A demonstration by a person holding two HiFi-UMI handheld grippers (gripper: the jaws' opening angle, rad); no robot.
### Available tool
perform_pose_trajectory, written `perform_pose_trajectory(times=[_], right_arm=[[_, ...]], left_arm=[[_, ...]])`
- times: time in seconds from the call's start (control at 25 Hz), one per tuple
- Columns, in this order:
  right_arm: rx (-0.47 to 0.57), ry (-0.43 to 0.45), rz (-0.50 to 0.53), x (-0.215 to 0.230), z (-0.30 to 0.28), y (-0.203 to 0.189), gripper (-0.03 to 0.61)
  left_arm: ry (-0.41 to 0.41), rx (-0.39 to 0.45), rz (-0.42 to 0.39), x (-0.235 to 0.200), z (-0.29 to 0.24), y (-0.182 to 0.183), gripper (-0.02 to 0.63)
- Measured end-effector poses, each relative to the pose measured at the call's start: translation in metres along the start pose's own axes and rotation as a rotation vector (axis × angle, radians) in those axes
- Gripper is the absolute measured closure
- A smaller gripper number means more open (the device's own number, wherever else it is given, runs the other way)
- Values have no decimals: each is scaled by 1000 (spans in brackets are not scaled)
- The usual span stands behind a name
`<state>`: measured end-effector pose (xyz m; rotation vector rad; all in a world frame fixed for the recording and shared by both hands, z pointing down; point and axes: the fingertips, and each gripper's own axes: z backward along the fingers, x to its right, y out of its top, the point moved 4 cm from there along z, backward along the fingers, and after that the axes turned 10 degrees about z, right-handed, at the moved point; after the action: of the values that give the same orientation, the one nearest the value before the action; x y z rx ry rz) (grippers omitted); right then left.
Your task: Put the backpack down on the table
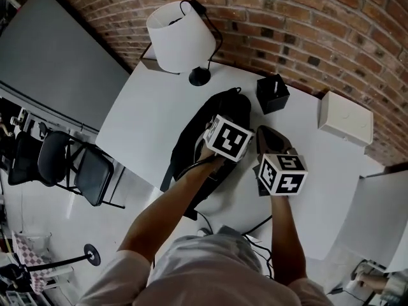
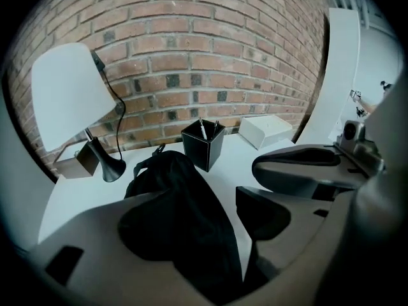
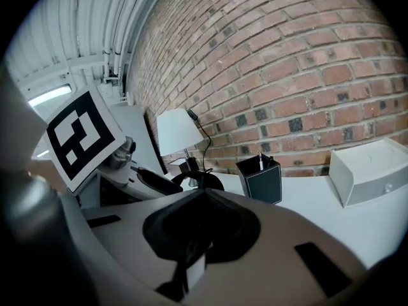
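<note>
Backpack (image 1: 189,146) lies flat on the white counter (image 1: 146,120). Its top handle points toward the brick wall (image 1: 306,18), and a strap trails to the near edge.

Left tongs (image 2: 203,199): jaws wide apart and poised over the backpack. Black fabric shows in the gap below them, and neither pad presses on it. Nothing held.

Right tongs (image 3: 204,193): jaws together, pads meeting at the tip, nothing between them. In the head view they sit just beside the left tongs, on the backpack's right. I cannot tell whether they touch the fabric.

Both my forearms reach in from the near edge, with the marker cubes uppermost.

Other items on the counter, all clear of the backpack:
- Lamp (image 1: 180,36) with a white shade, at the far left corner by the wall.
- Black pen holder (image 1: 273,94), just beyond the backpack's top, pens upright in it.
- White box (image 1: 345,118), further right along the wall.
</note>
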<state>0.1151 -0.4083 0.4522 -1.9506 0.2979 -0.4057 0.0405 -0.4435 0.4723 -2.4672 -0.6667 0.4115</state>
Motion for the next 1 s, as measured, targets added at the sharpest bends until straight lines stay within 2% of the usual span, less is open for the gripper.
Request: perform_pose_trajectory(times=[0.48, 1.0], right_arm=[[71, -35, 69, -73, 32, 26, 577], [101, -63, 176, -154, 64, 46, 577]], left_arm=[[-16, 216, 2, -24, 83, -23, 342], [-98, 420, 78, -40, 166, -64, 416]])
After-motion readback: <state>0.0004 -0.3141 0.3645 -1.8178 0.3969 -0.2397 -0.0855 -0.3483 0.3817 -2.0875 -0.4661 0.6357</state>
